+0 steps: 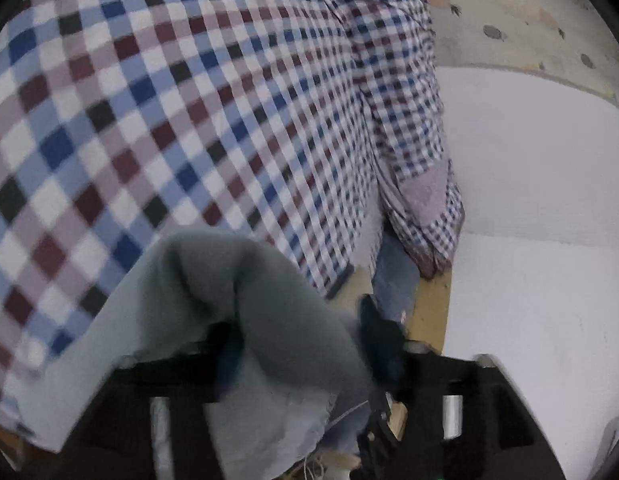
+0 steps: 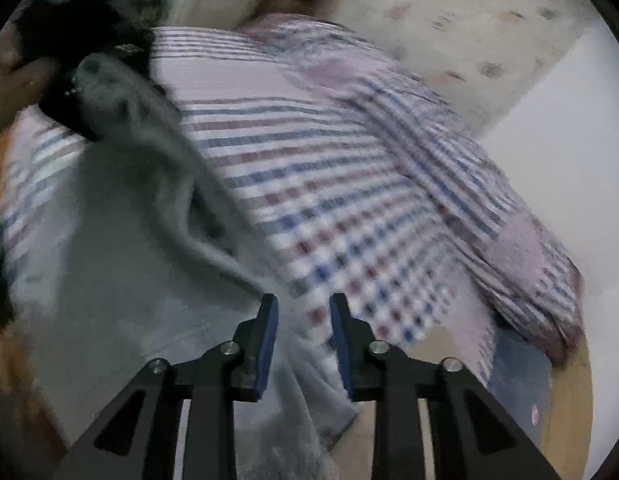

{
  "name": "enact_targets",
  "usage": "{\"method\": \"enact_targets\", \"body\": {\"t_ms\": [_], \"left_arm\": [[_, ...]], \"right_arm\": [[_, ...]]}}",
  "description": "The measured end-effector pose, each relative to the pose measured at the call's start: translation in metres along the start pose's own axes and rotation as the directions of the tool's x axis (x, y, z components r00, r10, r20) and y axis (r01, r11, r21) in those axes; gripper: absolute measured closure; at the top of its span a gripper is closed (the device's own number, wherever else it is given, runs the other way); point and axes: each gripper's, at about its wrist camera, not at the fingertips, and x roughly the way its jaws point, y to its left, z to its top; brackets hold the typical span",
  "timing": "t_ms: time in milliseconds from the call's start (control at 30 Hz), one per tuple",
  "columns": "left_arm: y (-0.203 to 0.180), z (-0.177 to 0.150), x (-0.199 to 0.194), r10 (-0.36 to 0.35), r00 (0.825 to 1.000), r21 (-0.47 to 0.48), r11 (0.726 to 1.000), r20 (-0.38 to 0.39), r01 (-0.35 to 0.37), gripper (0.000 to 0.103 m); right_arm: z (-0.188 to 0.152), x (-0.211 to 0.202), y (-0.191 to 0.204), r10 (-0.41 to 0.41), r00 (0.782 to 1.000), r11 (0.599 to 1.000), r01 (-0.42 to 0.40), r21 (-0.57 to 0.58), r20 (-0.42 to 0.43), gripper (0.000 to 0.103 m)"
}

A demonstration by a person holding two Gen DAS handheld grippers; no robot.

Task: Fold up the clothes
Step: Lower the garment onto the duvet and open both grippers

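Observation:
A shirt checked in blue, maroon and white point(image 1: 189, 120) point(image 2: 349, 220) lies spread out, with one sleeve folded along its right side point(image 1: 405, 120). On its near part lies a grey garment point(image 1: 249, 300) point(image 2: 109, 260). My left gripper point(image 1: 301, 332) has its jaws wide apart. A loose hump of the grey garment is draped over its left finger and sits in the gap, not pinched. In the right wrist view a hand holds this gripper point(image 2: 69, 92) at the upper left. My right gripper point(image 2: 303, 316) hovers over the grey garment's edge, its blue pads apart with nothing between them.
A wooden tabletop point(image 1: 429, 312) point(image 2: 569, 400) shows under the clothes, with a blue denim piece point(image 1: 393, 276) point(image 2: 517, 368) beneath the shirt. To the right lies a white surface point(image 1: 529, 200). Beyond it is a pale patterned floor point(image 1: 509, 20).

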Motion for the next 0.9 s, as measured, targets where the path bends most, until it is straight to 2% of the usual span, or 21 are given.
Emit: {"method": "enact_targets", "body": {"t_ms": [33,100,200,300,333,367,433,500,567,600,667,800,900], "left_arm": [[0.0,0.006,-0.003,-0.001,1.0,0.011,1.0,0.017,0.001,0.021],[0.003,0.011,-0.015,-0.009,0.998,0.039,0.999,0.054,0.007,0.019],[0.012,0.003,-0.035,-0.018,0.998,0.127,0.992,0.059,0.01,0.018],[0.021,-0.018,-0.051,0.004,0.998,0.296,0.955,0.061,-0.022,0.018],[0.025,-0.03,-0.051,0.015,0.999,0.362,0.932,0.047,-0.031,0.018],[0.029,-0.042,-0.051,0.032,0.999,0.424,0.905,0.023,-0.039,0.018],[0.035,-0.065,-0.047,0.085,0.996,0.526,0.848,-0.006,-0.069,0.018],[0.037,-0.091,-0.047,0.168,0.986,0.635,0.76,0.019,-0.142,0.018],[0.037,-0.116,-0.045,0.246,0.969,0.729,0.656,0.04,-0.196,0.018],[0.039,-0.123,-0.046,0.259,0.965,0.745,0.636,0.04,-0.202,0.018],[0.042,-0.136,-0.048,0.283,0.958,0.77,0.602,0.042,-0.211,0.018],[0.066,-0.136,-0.061,0.296,0.95,0.714,0.644,0.098,-0.274,0.018],[0.085,-0.125,-0.077,0.285,0.95,0.636,0.711,0.129,-0.3,0.018]], "right_arm": [[0.003,0.004,-0.004,-0.009,1.0,0.999,0.009,0.051,-0.006,0.058],[0.001,-0.004,-0.014,-0.015,1.0,0.991,0.013,0.137,0.015,0.048],[-0.022,-0.033,-0.031,0.056,0.988,0.946,-0.098,0.308,0.142,0.035],[-0.065,-0.05,-0.048,0.123,0.957,0.823,-0.247,0.511,0.264,0.027],[-0.082,-0.055,-0.05,0.139,0.946,0.768,-0.291,0.571,0.294,0.026],[-0.106,-0.06,-0.049,0.158,0.934,0.694,-0.336,0.637,0.321,0.026],[-0.147,-0.062,-0.04,0.175,0.924,0.579,-0.375,0.724,0.339,0.026],[-0.177,-0.057,-0.032,0.168,0.924,0.521,-0.379,0.765,0.344,0.026],[-0.205,-0.052,-0.022,0.181,0.917,0.458,-0.398,0.795,0.355,0.026],[-0.216,-0.047,-0.017,0.207,0.913,0.438,-0.408,0.801,0.352,0.026],[-0.225,-0.037,-0.011,0.248,0.913,0.443,-0.405,0.8,0.325,0.026],[-0.236,-0.037,-0.006,0.271,0.905,0.459,-0.42,0.783,0.327,0.032],[-0.244,-0.036,-0.001,0.284,0.907,0.472,-0.415,0.778,0.311,0.036]]}}
